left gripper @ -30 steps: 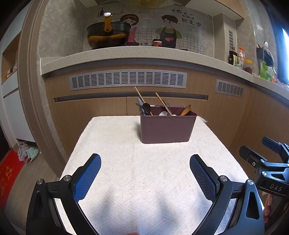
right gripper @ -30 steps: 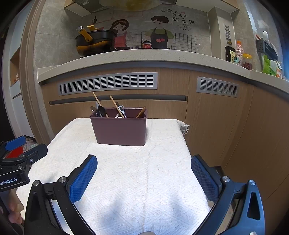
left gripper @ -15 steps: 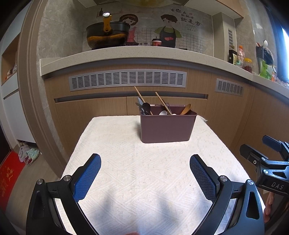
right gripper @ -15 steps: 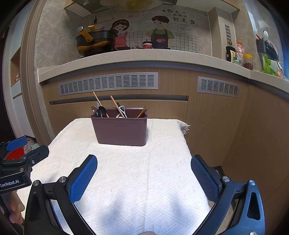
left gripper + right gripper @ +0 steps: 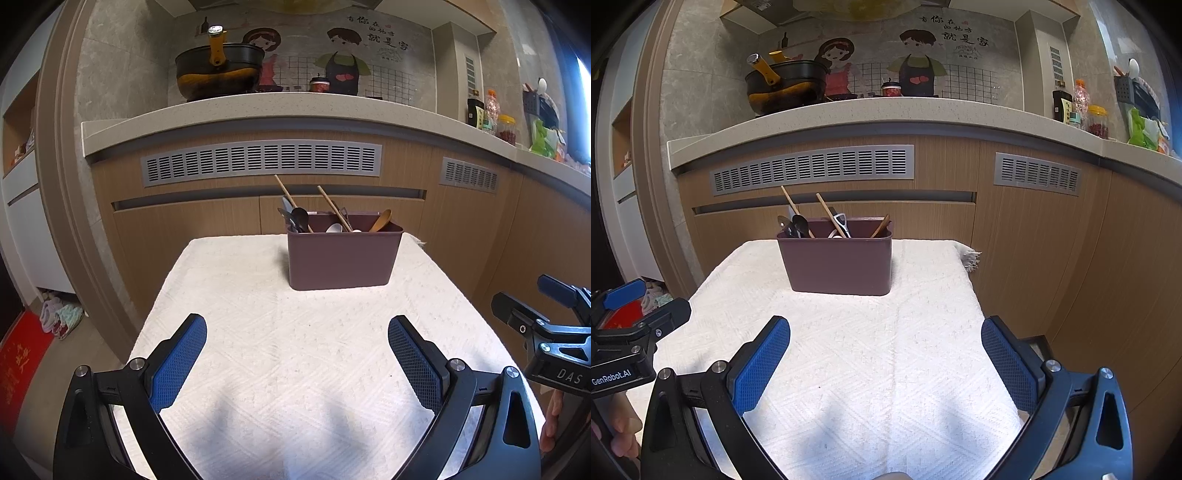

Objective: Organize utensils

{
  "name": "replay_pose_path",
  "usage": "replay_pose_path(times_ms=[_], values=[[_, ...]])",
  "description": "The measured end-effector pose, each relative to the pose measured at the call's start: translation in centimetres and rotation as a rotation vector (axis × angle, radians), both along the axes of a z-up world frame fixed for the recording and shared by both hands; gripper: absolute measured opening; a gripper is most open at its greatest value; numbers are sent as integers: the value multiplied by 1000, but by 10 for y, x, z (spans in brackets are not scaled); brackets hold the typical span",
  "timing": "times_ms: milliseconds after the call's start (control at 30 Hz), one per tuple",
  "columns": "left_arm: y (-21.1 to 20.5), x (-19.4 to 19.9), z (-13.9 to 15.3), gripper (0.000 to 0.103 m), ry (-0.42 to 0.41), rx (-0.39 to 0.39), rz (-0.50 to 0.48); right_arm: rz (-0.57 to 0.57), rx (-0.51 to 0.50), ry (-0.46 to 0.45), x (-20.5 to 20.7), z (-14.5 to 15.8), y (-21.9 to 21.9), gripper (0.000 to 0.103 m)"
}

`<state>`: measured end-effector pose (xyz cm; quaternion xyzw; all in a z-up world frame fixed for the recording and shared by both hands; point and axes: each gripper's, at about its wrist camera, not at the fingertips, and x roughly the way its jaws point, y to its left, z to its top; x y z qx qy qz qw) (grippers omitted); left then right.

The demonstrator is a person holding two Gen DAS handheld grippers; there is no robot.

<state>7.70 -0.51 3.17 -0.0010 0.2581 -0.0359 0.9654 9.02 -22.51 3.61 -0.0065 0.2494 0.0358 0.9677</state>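
A maroon utensil holder (image 5: 341,258) stands upright at the far end of the table; it also shows in the right wrist view (image 5: 839,264). In it stand wooden chopsticks (image 5: 286,192), a black spoon (image 5: 300,218), a wooden spoon (image 5: 382,220) and other utensils. My left gripper (image 5: 297,336) is open and empty over the near part of the table, well short of the holder. My right gripper (image 5: 885,338) is open and empty too, to the right of the left one. Each gripper's side shows in the other's view.
A white woven cloth (image 5: 295,332) covers the table. Wooden cabinets with grey vents (image 5: 262,162) stand behind it under a stone counter (image 5: 295,107) with a black pot (image 5: 218,74). The table's right edge (image 5: 979,306) drops to the floor.
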Motion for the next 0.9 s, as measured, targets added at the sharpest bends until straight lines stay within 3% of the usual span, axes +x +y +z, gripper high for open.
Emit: replay_pose_path(times_ms=[333,900], values=[[-3,-1,0,98,-10,29,-6,0,1,0,0,0,0,103],[0,-1,-3,99,14,9,-9,-5,-5,-3,-1,3,-1,103]])
